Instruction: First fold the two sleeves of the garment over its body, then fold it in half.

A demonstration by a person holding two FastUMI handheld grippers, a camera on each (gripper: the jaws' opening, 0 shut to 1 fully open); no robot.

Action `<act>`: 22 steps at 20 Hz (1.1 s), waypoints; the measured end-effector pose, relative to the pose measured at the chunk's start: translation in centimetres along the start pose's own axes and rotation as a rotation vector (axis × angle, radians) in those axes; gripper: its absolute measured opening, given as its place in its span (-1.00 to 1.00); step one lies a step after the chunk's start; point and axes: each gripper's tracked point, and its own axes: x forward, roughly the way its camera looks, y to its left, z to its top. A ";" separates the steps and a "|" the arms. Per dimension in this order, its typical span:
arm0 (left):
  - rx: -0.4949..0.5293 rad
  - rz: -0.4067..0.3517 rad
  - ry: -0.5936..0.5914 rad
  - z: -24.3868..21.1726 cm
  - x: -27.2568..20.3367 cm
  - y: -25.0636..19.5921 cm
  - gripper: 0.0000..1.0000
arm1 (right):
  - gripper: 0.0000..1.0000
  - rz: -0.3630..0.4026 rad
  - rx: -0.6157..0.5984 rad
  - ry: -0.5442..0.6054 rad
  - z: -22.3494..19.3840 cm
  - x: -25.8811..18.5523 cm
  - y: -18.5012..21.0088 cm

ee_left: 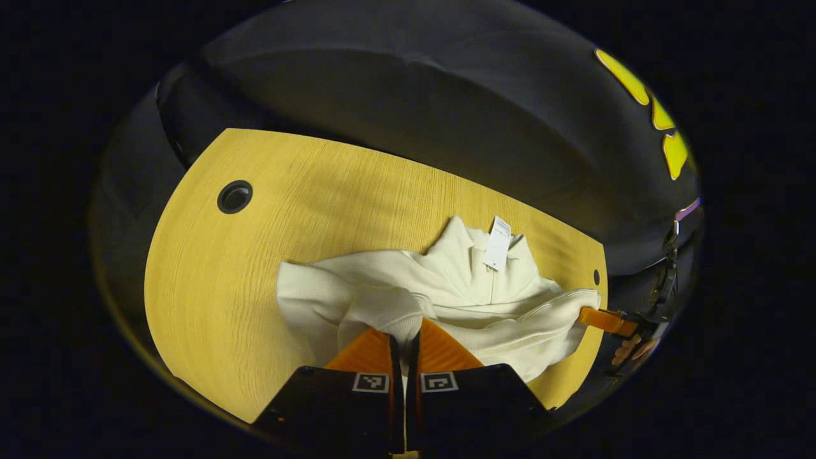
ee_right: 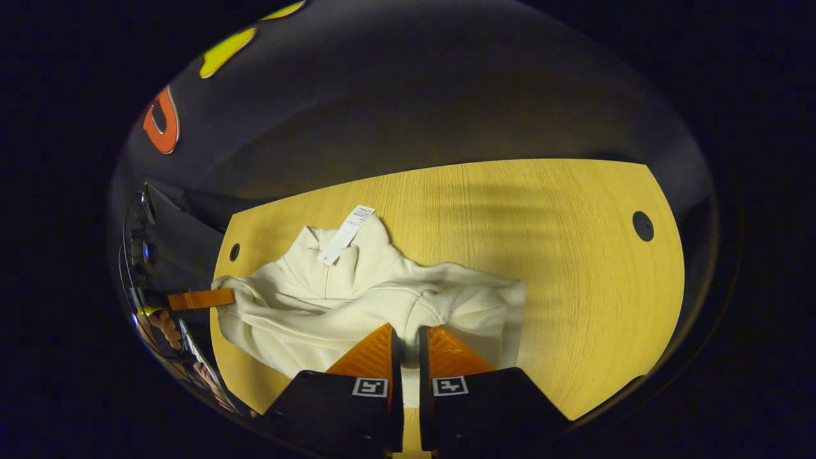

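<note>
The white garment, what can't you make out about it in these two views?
- Garment hem: left gripper view, hidden behind the left tongs.
- Cuff grip: right gripper view, right tongs cover it.
- Tag print: too small.
- Far sleeve: bunched folds hide its lie.

No text can be read. A white tag (ee_left: 496, 243) lies at the collar of the cream garment (ee_left: 446, 293) with print too small to make out. Square black-and-white coded markers (ee_right: 370, 386) sit on each gripper body, without letters.
</note>
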 end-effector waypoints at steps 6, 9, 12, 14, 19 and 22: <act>0.035 -0.025 -0.006 -0.1 1.4 0.2 -0.99 | -0.79 -0.048 0.086 -0.030 -0.1 0.8 -0.5; 0.023 -0.028 -0.011 -0.2 1.5 0.2 -0.72 | -0.72 -0.038 0.066 -0.072 0.6 0.1 0.0; 0.015 -0.089 -0.028 -0.3 1.0 -0.9 -0.35 | -0.66 -0.038 0.115 -0.153 1.3 -0.5 0.2; -0.001 -0.113 -0.029 -1.0 0.6 -1.6 0.42 | -0.65 -0.022 0.160 -0.189 1.2 -0.7 0.2; 0.093 0.005 -0.093 -0.1 -0.8 0.5 0.92 | -0.17 0.024 0.238 -0.283 3.5 -3.7 0.3; 0.149 0.080 -0.198 0.5 -3.8 0.9 0.95 | 0.51 0.028 0.153 -0.299 2.2 -5.9 1.3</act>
